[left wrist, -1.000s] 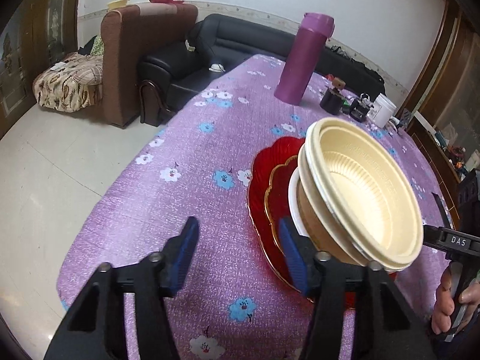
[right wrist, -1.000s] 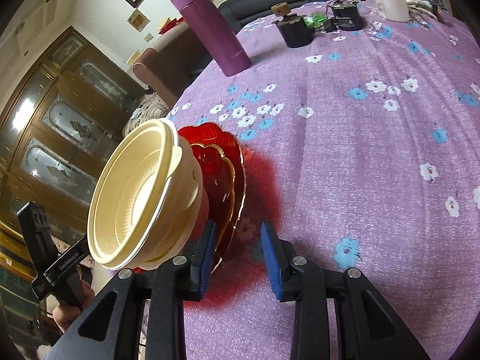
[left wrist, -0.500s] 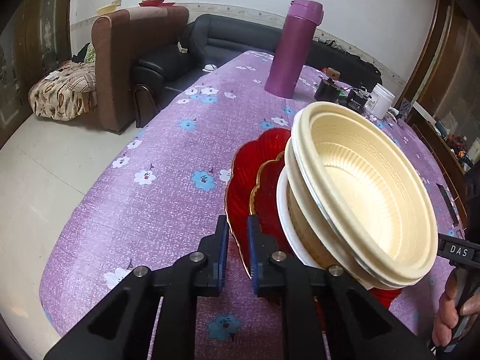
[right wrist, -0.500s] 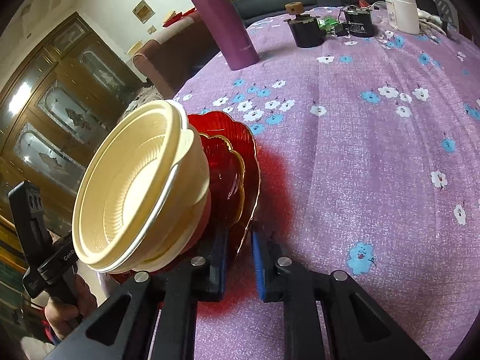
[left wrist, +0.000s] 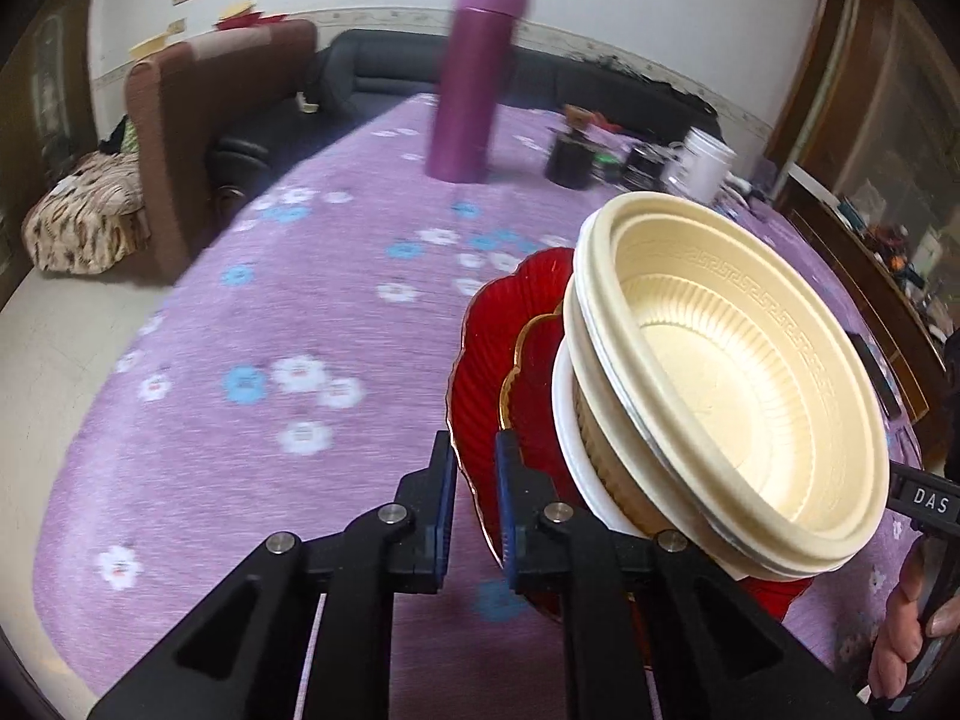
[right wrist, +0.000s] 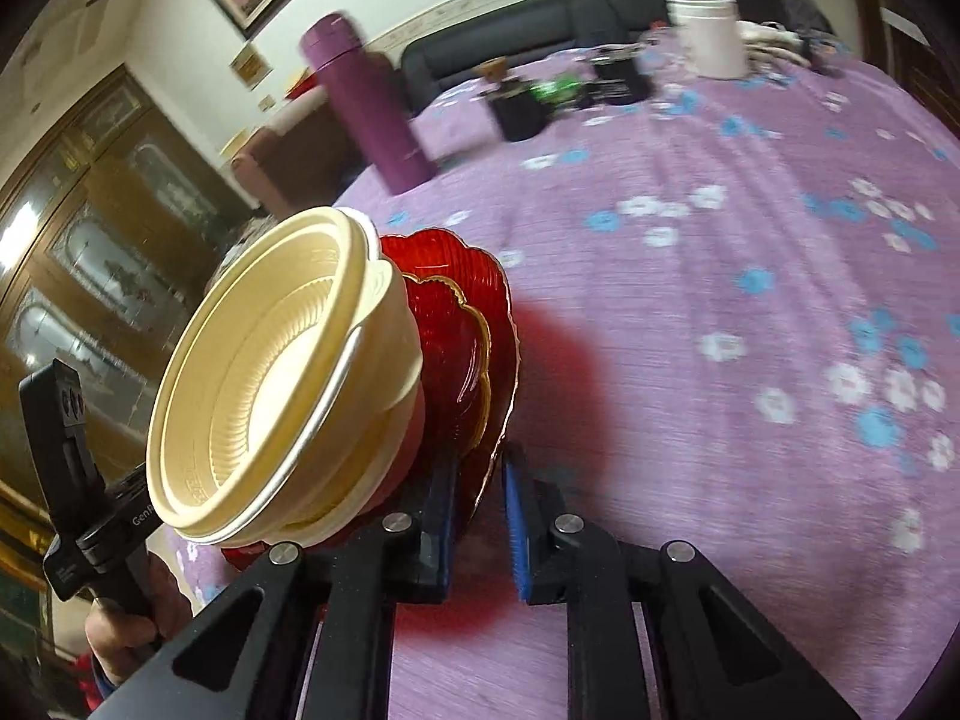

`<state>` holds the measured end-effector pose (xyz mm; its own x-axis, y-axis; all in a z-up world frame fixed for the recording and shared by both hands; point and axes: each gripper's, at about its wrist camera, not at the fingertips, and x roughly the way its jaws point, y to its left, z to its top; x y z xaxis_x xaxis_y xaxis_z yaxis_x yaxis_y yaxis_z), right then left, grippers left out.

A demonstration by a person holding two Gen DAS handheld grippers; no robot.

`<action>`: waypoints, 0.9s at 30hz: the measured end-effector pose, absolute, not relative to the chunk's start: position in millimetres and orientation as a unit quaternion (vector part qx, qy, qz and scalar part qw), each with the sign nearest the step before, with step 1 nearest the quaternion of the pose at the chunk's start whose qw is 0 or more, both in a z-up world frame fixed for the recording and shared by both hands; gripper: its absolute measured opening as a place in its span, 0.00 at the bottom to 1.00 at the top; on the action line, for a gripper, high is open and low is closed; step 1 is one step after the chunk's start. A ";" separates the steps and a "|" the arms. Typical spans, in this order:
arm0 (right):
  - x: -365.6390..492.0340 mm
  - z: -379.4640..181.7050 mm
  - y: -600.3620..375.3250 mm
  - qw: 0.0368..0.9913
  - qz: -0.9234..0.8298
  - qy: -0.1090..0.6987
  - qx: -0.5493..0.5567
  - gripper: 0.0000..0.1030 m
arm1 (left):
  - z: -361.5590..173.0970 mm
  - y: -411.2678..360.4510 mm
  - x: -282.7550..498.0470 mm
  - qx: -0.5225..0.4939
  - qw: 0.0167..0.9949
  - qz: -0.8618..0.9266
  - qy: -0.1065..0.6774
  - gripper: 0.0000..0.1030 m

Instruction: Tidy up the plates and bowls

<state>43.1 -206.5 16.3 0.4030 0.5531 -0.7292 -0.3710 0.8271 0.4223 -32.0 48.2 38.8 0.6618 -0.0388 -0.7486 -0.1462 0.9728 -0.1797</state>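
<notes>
A stack hangs tilted over the purple flowered table point(left wrist: 270, 330): a large red plate point(left wrist: 480, 348), a smaller gold-rimmed red plate point(left wrist: 534, 384), a white plate point(left wrist: 567, 420) and nested cream bowls point(left wrist: 720, 372). My left gripper point(left wrist: 474, 462) is shut on the large red plate's rim at its near edge. In the right wrist view my right gripper point(right wrist: 480, 480) is shut on the opposite edge of the same red plate point(right wrist: 474, 264), with the cream bowls point(right wrist: 258, 372) leaning to the left.
A tall purple flask point(left wrist: 474, 78) stands farther along the table, with a black jar point(left wrist: 570, 162) and a white cup point(left wrist: 705, 165) behind it. A black sofa point(left wrist: 384, 84) and a brown armchair point(left wrist: 198, 120) lie beyond the table's far edge. A hand point(right wrist: 120, 630) holds the other gripper's handle.
Both grippers went from open beside the stack to shut on the large red plate's rim. The stack now travels with them across the table, toward the flask.
</notes>
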 end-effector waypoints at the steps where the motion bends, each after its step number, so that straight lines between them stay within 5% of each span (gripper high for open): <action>1: 42.5 16.5 -213.8 0.834 0.272 0.470 0.099 0.16 | 38.1 39.8 -27.7 -0.110 0.904 0.024 0.413 0.11; 13: 42.6 20.3 -316.8 0.864 0.182 0.443 0.152 0.15 | 34.8 -60.9 15.2 -0.061 0.903 -0.037 0.424 0.16; 27: 49.8 0.9 -334.4 0.886 0.149 0.414 0.148 0.16 | 23.3 -92.4 24.3 -0.035 0.916 -0.019 0.398 0.18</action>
